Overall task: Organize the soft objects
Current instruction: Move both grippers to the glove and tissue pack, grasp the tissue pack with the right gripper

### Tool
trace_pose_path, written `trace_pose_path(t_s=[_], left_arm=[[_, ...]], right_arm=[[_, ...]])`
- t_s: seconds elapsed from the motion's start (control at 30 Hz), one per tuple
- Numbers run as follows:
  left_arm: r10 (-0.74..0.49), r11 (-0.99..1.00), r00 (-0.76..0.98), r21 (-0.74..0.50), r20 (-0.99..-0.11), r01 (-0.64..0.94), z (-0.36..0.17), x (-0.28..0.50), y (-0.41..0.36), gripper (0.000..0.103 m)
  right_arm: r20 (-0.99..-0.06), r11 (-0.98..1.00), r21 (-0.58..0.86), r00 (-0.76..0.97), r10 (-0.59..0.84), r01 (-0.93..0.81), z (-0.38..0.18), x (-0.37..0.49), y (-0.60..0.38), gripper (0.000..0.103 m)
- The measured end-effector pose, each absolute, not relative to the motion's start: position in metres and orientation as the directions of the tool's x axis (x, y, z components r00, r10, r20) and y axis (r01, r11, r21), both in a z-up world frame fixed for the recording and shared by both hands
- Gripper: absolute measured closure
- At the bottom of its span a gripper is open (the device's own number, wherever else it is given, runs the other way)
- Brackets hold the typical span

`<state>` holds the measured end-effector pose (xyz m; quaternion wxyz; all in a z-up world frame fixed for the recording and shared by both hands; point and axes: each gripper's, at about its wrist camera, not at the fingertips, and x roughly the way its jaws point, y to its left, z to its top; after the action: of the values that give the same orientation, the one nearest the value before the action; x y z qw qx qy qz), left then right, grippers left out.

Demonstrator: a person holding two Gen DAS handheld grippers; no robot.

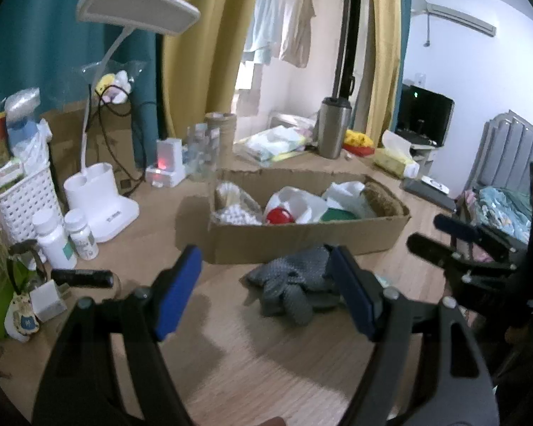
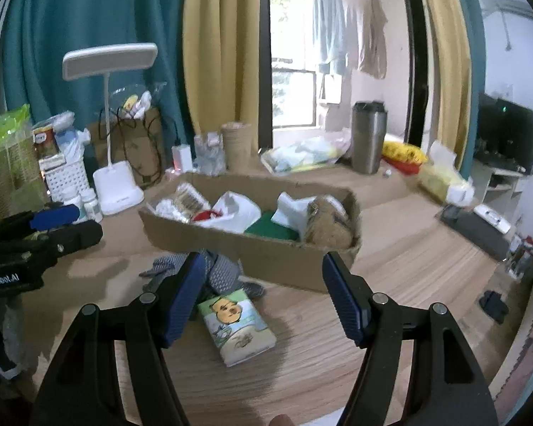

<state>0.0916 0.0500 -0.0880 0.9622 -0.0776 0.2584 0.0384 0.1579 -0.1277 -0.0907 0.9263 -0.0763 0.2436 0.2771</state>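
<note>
A pair of grey knit gloves (image 1: 295, 284) lies crumpled on the wooden desk just in front of a shallow cardboard box (image 1: 302, 238). The box holds white bags, a red item, a green cloth and a brown fuzzy thing (image 2: 328, 223). My left gripper (image 1: 264, 255) is open above the desk, with the gloves lying past its right finger and nothing between its pads. My right gripper (image 2: 263, 262) is open too. Under it lies a green-and-white tissue pack (image 2: 238, 323), with the gloves (image 2: 220, 269) behind its left finger. Each gripper shows at the edge of the other's view.
A white desk lamp (image 1: 103, 206), a white lattice basket (image 1: 25, 198) and two pill bottles (image 1: 67, 238) crowd the left side. Behind the box (image 2: 266, 252) stand a steel tumbler (image 2: 369, 138), folded cloths and a yellow tissue box (image 2: 440, 177). The desk's edge runs along the right.
</note>
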Motion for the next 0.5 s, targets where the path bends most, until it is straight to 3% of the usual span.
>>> trace_pose_path(t_s=[0.5], left_arm=[[0.031,0.98,0.837,-0.148,-0.547,-0.134,-0.107,0.105,0.06,0.026]], right_arm=[[-0.598,0.787,0.01,0.627,0.499,-0.617,-0.134,0.176,-0.109,0.031]])
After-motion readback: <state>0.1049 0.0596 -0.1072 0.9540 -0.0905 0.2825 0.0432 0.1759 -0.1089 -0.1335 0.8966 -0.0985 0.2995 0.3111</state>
